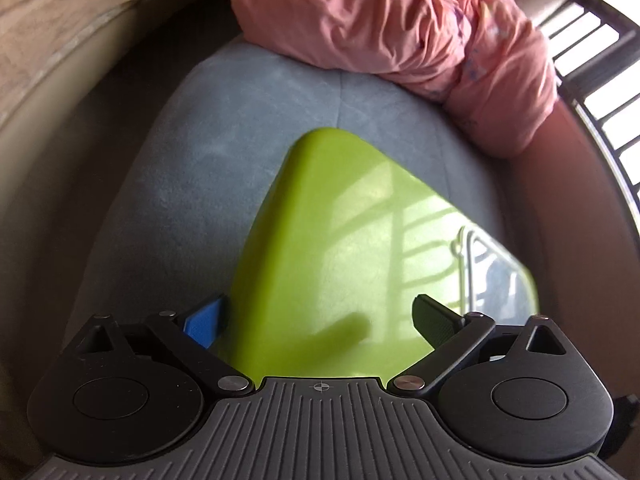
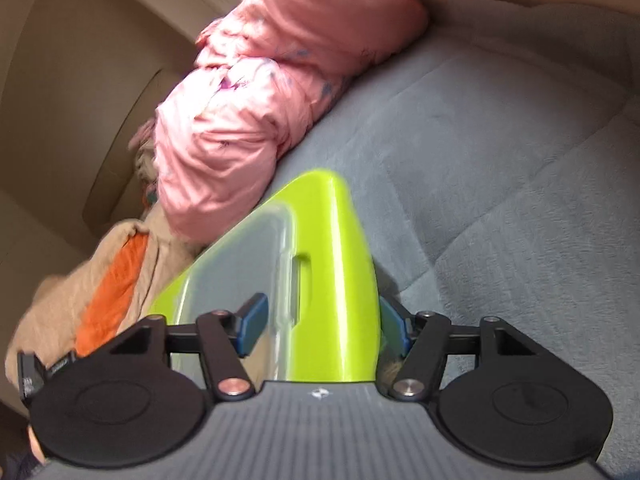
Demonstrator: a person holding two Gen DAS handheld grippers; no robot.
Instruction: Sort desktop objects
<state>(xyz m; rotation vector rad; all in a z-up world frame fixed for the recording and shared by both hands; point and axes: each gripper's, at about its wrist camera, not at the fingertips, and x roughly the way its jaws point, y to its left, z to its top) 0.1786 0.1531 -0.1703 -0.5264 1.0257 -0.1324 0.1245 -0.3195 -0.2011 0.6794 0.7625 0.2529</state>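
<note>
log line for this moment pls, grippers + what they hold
left gripper: shut on green box lid | right gripper: shut on same lid's edge | lid over grey cushion | pink cloth behind

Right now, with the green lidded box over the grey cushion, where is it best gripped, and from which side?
Grip the green box at its end rims, one gripper per end. The right gripper straddles the green lid band beside the latch slot; the left gripper brackets the opposite end. The broad, smooth top offers no pinch point. Whether either pair of pads touches is unclear.
</note>
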